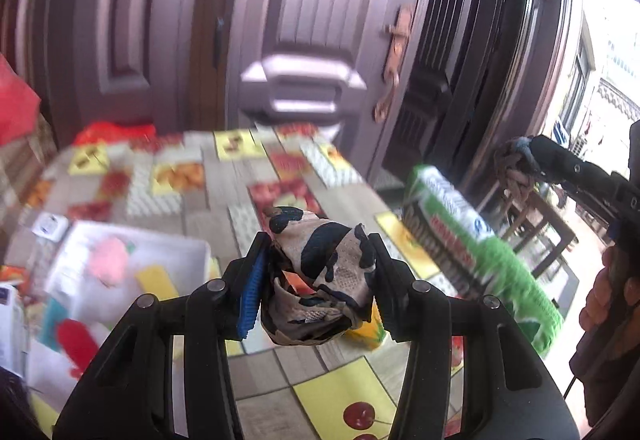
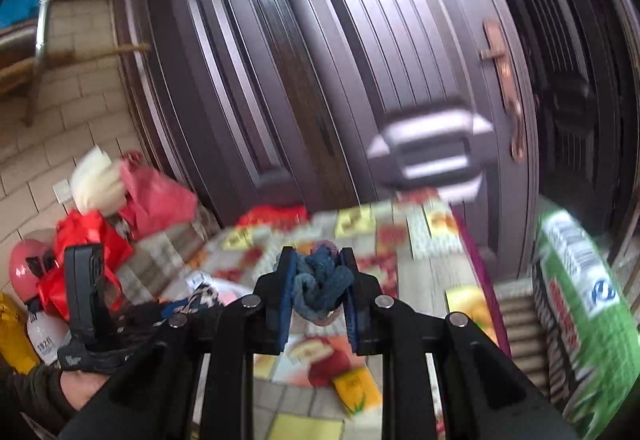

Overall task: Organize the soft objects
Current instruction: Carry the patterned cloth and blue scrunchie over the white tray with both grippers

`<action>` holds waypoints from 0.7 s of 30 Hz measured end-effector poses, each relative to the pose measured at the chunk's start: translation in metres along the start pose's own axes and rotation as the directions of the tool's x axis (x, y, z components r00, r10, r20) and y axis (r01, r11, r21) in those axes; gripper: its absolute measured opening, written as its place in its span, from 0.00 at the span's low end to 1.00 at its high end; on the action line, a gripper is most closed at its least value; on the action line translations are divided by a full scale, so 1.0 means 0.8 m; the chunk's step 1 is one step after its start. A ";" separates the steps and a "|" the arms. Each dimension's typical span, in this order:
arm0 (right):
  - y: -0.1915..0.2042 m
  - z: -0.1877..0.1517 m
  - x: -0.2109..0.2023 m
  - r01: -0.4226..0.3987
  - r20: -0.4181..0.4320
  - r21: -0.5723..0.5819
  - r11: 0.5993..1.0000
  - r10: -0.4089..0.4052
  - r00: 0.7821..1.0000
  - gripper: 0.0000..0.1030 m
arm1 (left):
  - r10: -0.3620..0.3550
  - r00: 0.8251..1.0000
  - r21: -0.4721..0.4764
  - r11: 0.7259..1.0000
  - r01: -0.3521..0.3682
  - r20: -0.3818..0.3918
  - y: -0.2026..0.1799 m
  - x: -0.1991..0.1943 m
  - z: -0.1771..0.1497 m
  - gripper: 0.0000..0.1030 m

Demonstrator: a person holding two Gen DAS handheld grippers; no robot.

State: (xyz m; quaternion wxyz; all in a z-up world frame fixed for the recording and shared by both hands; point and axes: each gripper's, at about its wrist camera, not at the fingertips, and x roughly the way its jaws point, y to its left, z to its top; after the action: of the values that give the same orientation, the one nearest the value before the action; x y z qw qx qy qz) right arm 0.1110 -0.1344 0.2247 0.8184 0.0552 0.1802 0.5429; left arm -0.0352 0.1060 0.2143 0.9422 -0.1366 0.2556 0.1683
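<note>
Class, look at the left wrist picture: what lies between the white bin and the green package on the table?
In the left wrist view, the left gripper with its camouflage cloth stands between the white bin and the green package, over patterned tablecloth.

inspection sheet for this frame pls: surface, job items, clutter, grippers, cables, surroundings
Surface: table under a fruit-print cloth; views blurred.
Job's things: dark-and-cream patterned cloth bundle in the left gripper; blue knitted bundle in the right gripper. Both are clear of the table.
Clutter: white bin holding soft toys, green package at the table's right edge, red bags, pink helmet.
Grippers: both shut on their bundles, fingers pressing from either side; a hand holds the left one.
Cables: nothing seen.
Surroundings: dark panelled door with copper handle behind the table, tiled wall on the left.
</note>
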 end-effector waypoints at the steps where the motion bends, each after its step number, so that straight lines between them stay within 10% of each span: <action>1: 0.005 0.005 -0.006 -0.003 0.023 -0.003 1.000 0.003 1.000 0.19 | 0.010 1.000 0.005 1.000 -0.010 0.024 0.001 -0.013 0.004 0.46; 21: 0.091 -0.003 -0.036 0.023 0.096 -0.027 0.999 -0.021 0.995 0.20 | 0.028 0.990 0.024 0.999 -0.032 0.139 0.059 -0.130 0.002 0.46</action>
State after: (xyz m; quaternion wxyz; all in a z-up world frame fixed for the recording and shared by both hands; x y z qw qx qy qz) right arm 0.0374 -0.1312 0.2503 0.8327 0.0677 0.1340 0.5330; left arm -0.1370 0.1239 0.2624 0.9567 -0.1085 0.1938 0.1882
